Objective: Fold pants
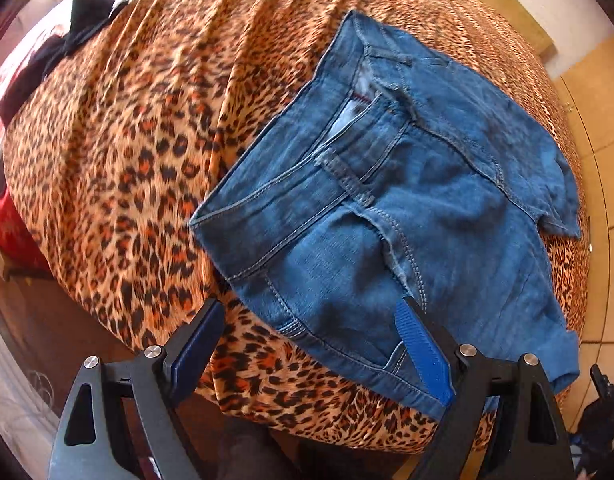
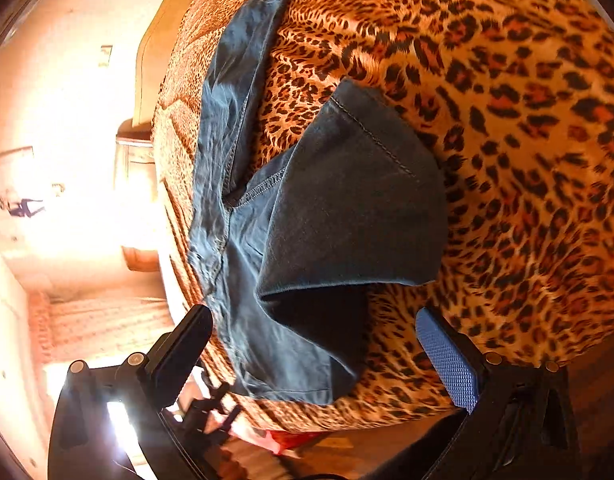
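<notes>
Leopard-print bedspread [image 1: 127, 140], tiled floor [image 1: 599, 168]

Left wrist view: left gripper [image 1: 311, 344] bases cut off by the bottom edge; its right finger covers a patch of the jeans [image 1: 387, 208] near the lower pocket. A black garment [image 1: 67, 32] at the far edge of the leopard-print bedspread [image 1: 127, 152] is too distorted to identify. A red item [image 1: 11, 232] is cropped by the fisheye rim. Dark object at lower right [image 1: 599, 420] indistinct.

Right wrist view: wall and doorway area [image 2: 67, 160] washed out by glare; a small figure-like picture [image 2: 21, 204] cannot be read. The folded leg hides the denim beneath it. Right gripper [image 2: 319, 352] bodies run off the bottom; glare blanks the left one.
</notes>
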Demonstrator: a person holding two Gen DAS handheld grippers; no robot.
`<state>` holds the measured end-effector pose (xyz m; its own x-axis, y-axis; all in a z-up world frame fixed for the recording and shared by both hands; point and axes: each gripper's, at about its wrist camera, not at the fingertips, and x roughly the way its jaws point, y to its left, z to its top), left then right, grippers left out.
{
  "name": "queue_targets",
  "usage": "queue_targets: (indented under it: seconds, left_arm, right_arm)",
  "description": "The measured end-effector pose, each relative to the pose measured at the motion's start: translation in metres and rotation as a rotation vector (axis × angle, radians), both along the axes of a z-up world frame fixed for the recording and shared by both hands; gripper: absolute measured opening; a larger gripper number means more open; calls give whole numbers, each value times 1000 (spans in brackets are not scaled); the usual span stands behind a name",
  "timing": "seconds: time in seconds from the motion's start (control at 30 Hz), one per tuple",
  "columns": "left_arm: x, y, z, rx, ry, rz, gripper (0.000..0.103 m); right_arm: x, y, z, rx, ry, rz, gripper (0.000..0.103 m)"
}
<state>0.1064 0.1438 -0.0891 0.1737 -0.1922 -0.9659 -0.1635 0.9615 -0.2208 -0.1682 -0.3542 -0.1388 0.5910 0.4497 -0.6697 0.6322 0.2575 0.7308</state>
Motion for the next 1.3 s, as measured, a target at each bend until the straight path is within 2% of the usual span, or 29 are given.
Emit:
queue_targets:
  seconds: [0.07,0.13,0.2,0.23,0.27,0.3,0.33,0.37,0.43,0.5,0.53,0.57,0.63,0.7,0.77,0.8,0.87,0.93,0.97,1.0,1.03,1.1,1.17,1.2,1.23,1.27,1.3]
  left_arm:
    - [5,3,-11,-39,41,45,86]
    - [13,3,-21,-68,71,72,78]
    - [22,3,-33,-71,101,89,57]
    - [27,3,-36,-57,112,102,54]
    - [31,4,-39,-50,116,118,48]
    - [35,5,-41,-46,118,132,42]
    - [39,4,-41,-46,116,138,37]
    - [42,3,-39,-59,112,129,25]
    - [47,0,-32,-87,96,97,22]
    - [47,-4,-28,-71,71,58,22]
    - [47,-7,-31,-60,72,47,23]
    - [44,-10,-37,-57,90,48,23]
    - [41,-11,-55,-52,137,65,23]
    - [39,-10,-55,-32,97,60,23]
    - [41,-8,-56,-8,91,32,24]
    - [41,-5,-56,-14,93,32,24]
    - [43,-3,-45,-41,98,44,24]
    - [50,-6,-30,-41,72,35,25]
    - [49,-8,-25,-35,59,26,30]
    - [47,-11,-23,-32,51,19,41]
    - [47,-15,-23,-29,49,13,45]
    - [40,-25,-28,-16,56,4,51]
    - [38,-37,-29,2,85,-6,51]
    - [38,-39,-30,6,97,-9,51]
    - [36,-43,-26,15,106,-9,51]
    - [37,-43,-26,21,110,-10,52]
    - [36,-43,-24,20,113,-12,52]
  right_arm:
    - [6,-4,-9,64,-25,-53,102]
    - [11,-13,-13,69,-33,-113,102]
    - [9,-22,-20,96,-27,-181,99]
    - [7,-26,-23,107,-20,-211,89]
    - [5,-32,-25,103,-9,-234,65]
    - [5,-38,-27,86,-2,-234,48]
    - [7,-45,-25,55,12,-212,12]
    - [8,-55,-21,4,13,-184,5]
    - [10,-71,12,-142,-30,-144,3]
    - [16,-76,56,-355,-62,-34,3]
    - [17,-78,69,-438,-59,19,3]
    - [17,-78,73,-496,-39,72,4]
    - [9,-78,57,-580,65,162,6]
    - [-8,-76,23,-546,204,238,14]
    - [-35,-74,3,-496,253,245,14]
    - [-46,-77,4,-493,261,225,16]
    - [-58,-89,17,-519,272,154,31]
    - [-64,-100,38,-560,240,61,38]
    - [-58,-106,44,-556,207,47,47]
    - [-47,-109,46,-543,186,61,52]
    - [-37,-109,43,-533,177,93,62]
    - [-10,-104,31,-518,173,202,64]
    - [15,-97,21,-572,187,297,64]
    - [27,-92,12,-577,194,363,63]
    - [36,-88,5,-580,208,424,56]
    - [43,-84,0,-585,204,483,18]
    - [45,-78,-1,-603,182,544,1]
